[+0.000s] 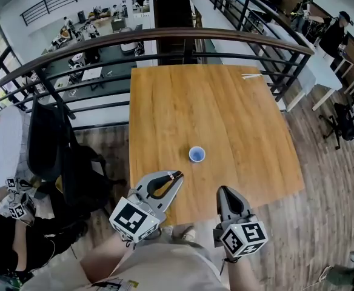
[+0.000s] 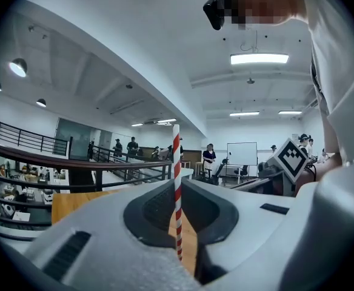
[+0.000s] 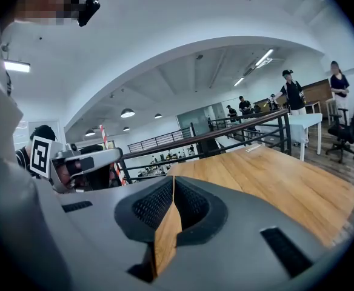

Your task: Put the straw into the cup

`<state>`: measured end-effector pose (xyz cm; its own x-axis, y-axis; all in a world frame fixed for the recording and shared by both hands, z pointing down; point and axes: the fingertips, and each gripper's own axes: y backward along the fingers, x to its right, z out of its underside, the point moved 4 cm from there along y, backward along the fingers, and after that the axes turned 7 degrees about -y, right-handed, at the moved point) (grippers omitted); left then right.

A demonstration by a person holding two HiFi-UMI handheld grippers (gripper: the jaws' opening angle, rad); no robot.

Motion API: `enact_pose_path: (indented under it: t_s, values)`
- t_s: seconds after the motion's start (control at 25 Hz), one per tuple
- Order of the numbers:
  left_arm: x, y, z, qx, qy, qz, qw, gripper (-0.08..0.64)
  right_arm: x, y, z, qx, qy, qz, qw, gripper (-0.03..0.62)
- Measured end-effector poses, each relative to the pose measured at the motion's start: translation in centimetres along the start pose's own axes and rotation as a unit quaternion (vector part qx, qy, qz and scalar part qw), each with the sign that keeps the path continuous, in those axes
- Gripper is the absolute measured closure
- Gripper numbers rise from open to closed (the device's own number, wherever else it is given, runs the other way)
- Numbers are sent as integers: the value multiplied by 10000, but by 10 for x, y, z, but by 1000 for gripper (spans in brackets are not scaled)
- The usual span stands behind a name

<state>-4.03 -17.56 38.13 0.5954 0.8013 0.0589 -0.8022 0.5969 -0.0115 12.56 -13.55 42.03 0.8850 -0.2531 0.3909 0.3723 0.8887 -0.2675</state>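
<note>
A small blue cup (image 1: 196, 154) stands upright on the wooden table (image 1: 225, 114), toward its near edge. My left gripper (image 1: 174, 178) is shut on a red-and-white striped straw (image 2: 177, 187), which stands upright between the jaws in the left gripper view. Only the straw's tip (image 1: 177, 175) shows in the head view, a short way to the near left of the cup. My right gripper (image 1: 224, 193) hovers over the table's front edge to the near right of the cup, shut with nothing in it (image 3: 173, 183). The right gripper view catches the left gripper (image 3: 83, 160) and straw (image 3: 103, 136).
A dark metal railing (image 1: 165, 35) runs round the table's far and right sides, with a lower floor beyond. A pale wrapped straw (image 1: 251, 76) lies at the table's far right corner. A black chair with a jacket (image 1: 50, 141) stands left of the table.
</note>
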Motion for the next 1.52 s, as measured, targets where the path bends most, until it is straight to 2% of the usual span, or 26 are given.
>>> enact_pose_path:
  t_s: [0.2, 0.8, 1.2, 1.52]
  values:
    - [-7, -5, 3, 4, -17, -199, 9998, 531, 7, -11, -3, -42, -226, -194, 9995, 569]
    - [-45, -74, 5, 173, -108, -170, 9996, 529, 22, -69, -44, 59, 2, -535, 9986, 569]
    - [-68, -142, 41, 8, -92, 78, 9999, 531, 42, -118, -39, -83, 48, -444, 9990, 569]
    - [-79, -171, 86, -225, 11, 119, 9997, 529, 83, -159, -27, -161, 200, -120, 9996, 569]
